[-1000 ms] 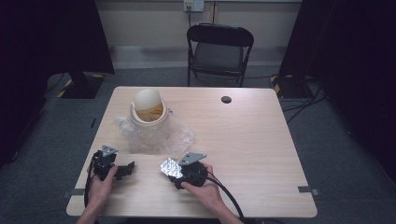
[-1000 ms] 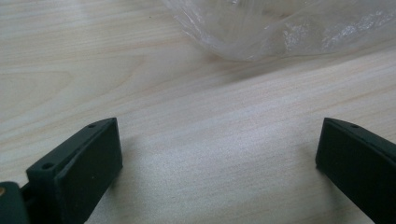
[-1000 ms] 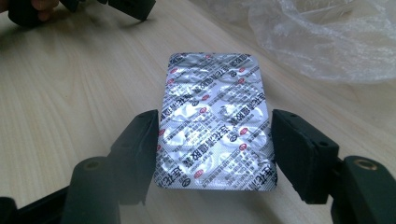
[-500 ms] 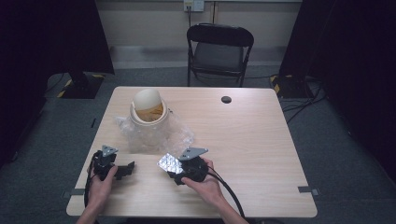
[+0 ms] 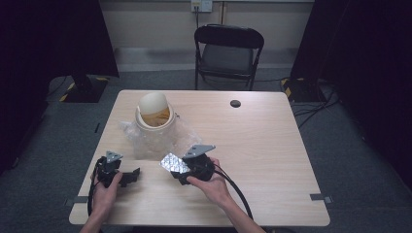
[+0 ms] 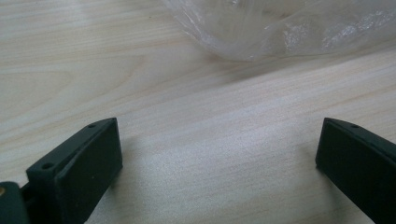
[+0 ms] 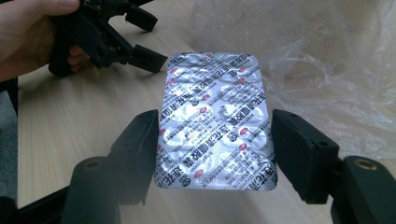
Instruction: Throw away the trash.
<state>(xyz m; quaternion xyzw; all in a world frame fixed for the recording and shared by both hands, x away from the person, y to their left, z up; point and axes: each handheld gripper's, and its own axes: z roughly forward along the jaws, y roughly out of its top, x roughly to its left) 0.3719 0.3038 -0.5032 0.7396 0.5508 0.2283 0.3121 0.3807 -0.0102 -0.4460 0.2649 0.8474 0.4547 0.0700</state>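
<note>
Silver foil: a blister pack [image 7: 215, 121] sits squeezed between the right gripper's [image 7: 214, 149] two black jaws, printed side to the camera, red marks and text across it.
Right gripper view, extra: the other hand [image 7: 28, 32] and its gripper appear at top left, off beyond the pack; crinkled clear plastic bag [image 7: 322, 60] to the right.
High view, extra: the pack [image 5: 176, 164] is a small shiny patch held just above the table [image 5: 272, 160], near the bag's front edge; a cream lidded container [image 5: 154, 112] stands on the bag.
Left gripper [image 6: 217, 154]: jaws spread wide over bare wood, nothing between them, bag edge ahead.
Left hand [image 5: 108, 187]: low at the table's near-left corner, gripper pointing right.
Right hand [image 5: 214, 183]: wrapped behind its gripper, pointing left toward the other.
</note>
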